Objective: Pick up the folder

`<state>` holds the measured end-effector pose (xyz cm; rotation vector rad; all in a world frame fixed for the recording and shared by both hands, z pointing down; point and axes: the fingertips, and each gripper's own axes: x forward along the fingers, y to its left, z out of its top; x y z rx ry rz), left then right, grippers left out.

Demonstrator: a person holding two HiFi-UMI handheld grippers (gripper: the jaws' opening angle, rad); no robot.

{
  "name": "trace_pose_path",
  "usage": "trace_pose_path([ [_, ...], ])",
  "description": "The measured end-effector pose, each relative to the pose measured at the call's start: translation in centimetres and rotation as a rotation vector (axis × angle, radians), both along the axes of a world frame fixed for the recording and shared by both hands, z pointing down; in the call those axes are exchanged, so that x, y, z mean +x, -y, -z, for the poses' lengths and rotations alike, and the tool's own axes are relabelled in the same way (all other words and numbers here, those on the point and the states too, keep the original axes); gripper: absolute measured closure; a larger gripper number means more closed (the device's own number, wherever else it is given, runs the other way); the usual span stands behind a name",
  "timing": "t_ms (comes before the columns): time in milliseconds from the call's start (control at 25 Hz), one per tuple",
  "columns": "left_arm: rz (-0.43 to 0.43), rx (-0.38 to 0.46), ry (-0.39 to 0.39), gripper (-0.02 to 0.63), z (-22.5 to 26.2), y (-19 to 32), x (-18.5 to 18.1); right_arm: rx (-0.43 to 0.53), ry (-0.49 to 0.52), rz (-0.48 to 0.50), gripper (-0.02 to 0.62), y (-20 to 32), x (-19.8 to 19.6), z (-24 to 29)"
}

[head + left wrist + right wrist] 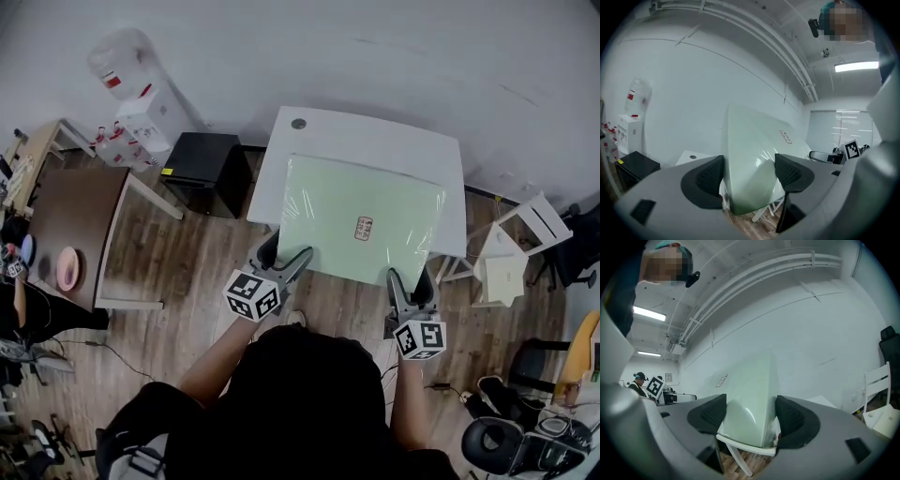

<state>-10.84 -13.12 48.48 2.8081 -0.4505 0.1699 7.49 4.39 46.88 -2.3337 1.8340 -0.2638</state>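
A large pale green folder [361, 220] with a small label covers most of the white table [375, 141]. My left gripper [284, 258] holds its near left corner and my right gripper [411, 283] its near right corner. In the left gripper view the folder [754, 145] runs upward between the two dark pads, my left gripper [749, 173] shut on it. In the right gripper view the folder [752, 390] likewise sits between the pads of my right gripper [747, 416], just above the table's white edge [745, 445]. Both views show the folder tilted up.
A black cabinet [202, 169] stands left of the table, with a brown table [70, 220] and a water dispenser [141, 103] further left. A white chair [511, 248] is at the right. Office chairs [525, 441] crowd the lower right. Wooden floor lies around.
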Motion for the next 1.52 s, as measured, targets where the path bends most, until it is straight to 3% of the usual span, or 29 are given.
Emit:
trace_pose_path([
  [280, -0.007, 0.056, -0.050, 0.259, 2.5, -0.2, 0.1, 0.081, -0.072, -0.019, 0.253, -0.6, -0.2, 2.5],
  [520, 0.004, 0.140, -0.059, 0.262, 4.7, 0.3, 0.0, 0.115, -0.078, -0.005, 0.253, 0.3, -0.4, 3.5],
  [800, 0.017, 0.216, -0.123, 0.262, 6.0, 1.3, -1.5, 0.148, -0.149, 0.017, 0.253, 1.5, -2.0, 5.1],
  [1520, 0.051, 0.199, -0.163, 0.261, 5.6, 5.1, -5.0, 0.153, -0.173, 0.006, 0.253, 5.5, -5.3, 5.4],
])
